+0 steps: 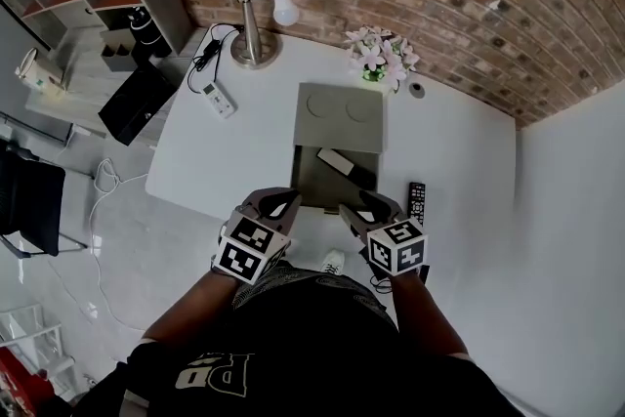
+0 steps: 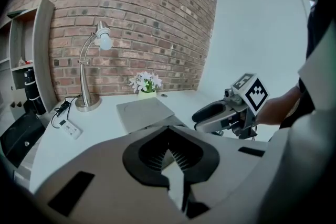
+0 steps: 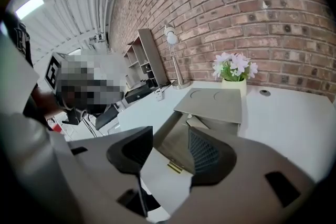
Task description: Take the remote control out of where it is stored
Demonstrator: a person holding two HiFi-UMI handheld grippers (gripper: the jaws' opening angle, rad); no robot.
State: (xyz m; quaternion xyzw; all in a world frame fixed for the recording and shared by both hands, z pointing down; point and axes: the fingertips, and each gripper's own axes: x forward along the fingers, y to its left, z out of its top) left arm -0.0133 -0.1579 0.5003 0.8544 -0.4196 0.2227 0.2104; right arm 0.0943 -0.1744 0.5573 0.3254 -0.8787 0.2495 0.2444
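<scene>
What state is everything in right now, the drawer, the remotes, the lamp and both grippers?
Drawer: pulled open.
Remote control: lying inside the drawer, untouched.
Desk lamp: upright; lit or not, cannot tell.
Black remote: flat on the desk, right of the drawer.
White remote: flat on the desk by the desk lamp.
Left gripper: jaws together, empty.
Right gripper: jaws apart, empty.
</scene>
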